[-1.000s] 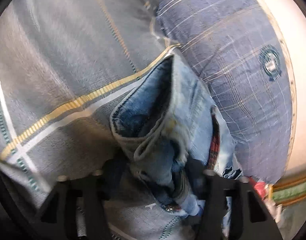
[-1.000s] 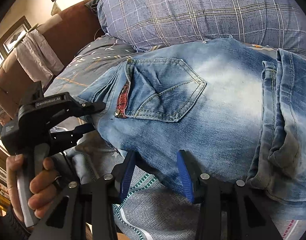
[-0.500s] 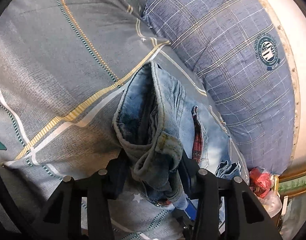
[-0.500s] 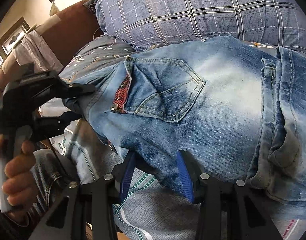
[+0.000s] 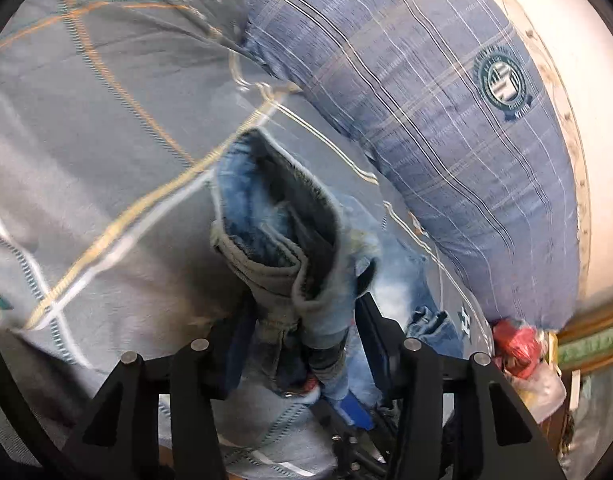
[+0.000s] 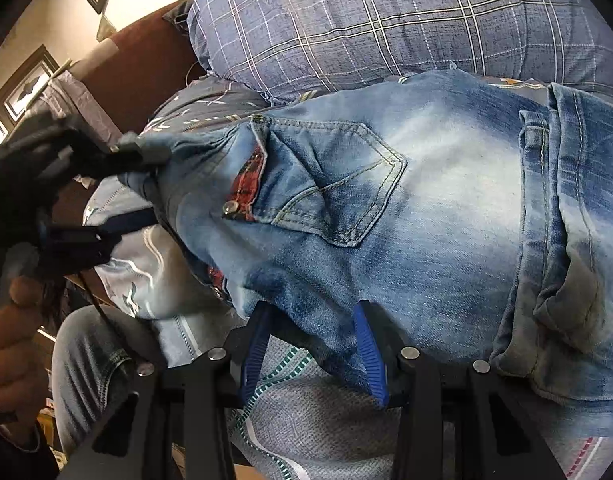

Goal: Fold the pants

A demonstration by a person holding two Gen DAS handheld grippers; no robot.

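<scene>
Jaws of the left gripper [image 5: 302,320] are clamping the bunched waistband of the jeans [image 6: 446,220], after closing further then easing slightly; the right gripper [image 6: 312,344] is pinching the lower hem — both should be lifting evenly, keeping denim taut over the bed [image 5: 86,160] at frame centre

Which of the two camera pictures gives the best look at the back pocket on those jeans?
The right wrist view. There the back pocket lies spread open to the camera, stitching and all, on the jeans. The left wrist view shows only a bunched end of the jeans between the left tool; no pocket is clear.
</scene>
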